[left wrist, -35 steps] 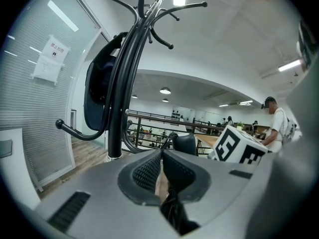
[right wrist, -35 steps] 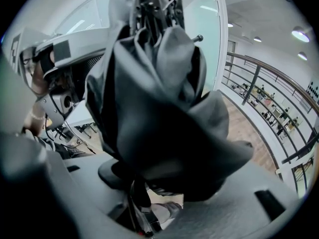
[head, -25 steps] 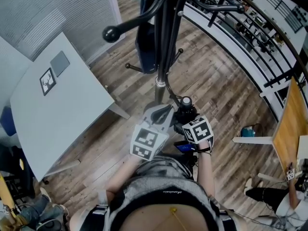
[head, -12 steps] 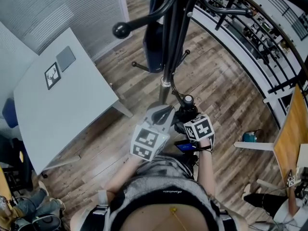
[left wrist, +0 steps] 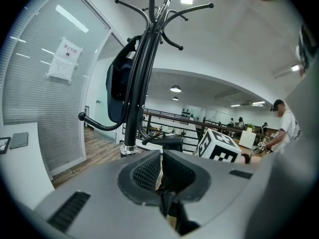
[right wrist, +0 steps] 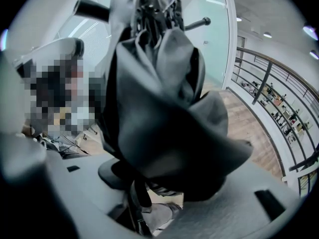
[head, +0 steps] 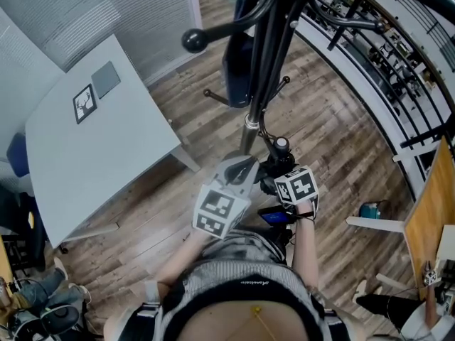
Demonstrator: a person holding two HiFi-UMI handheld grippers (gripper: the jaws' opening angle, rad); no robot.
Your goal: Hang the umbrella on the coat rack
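The right gripper (right wrist: 149, 180) has its jaws clamped on the folded black umbrella (right wrist: 164, 98). In the right gripper view the crumpled canopy fills the middle of the frame. Its long axis runs from the jaws at the lower centre to the top of the frame, where the gathered rib ends bunch together.

In the head view this gripper sits just right of centre, its marker cube (head: 296, 185) facing the camera. The umbrella's round end (head: 282, 145) points toward the upper part of the frame, at the foot of the coat rack (head: 264, 62), and lies just beside the pole without clearly touching it.

The left gripper (left wrist: 162, 156) is just left of the right one. Its two dark ribbed pads (left wrist: 147, 171) are drawn together with only a thin slit between them. A dark sliver shows low in that slit, and I cannot tell what it is. Its jaws aim at the rack's pole, which rises through the centre of the left gripper view.

A dark blue bag (head: 238, 62) hangs on the rack at the top centre of the head view. A ball-tipped hook (head: 193, 40) reaches out toward the upper left. A white table (head: 99, 155) fills the left side, and wood-plank floor (head: 334, 141) lies under everything.
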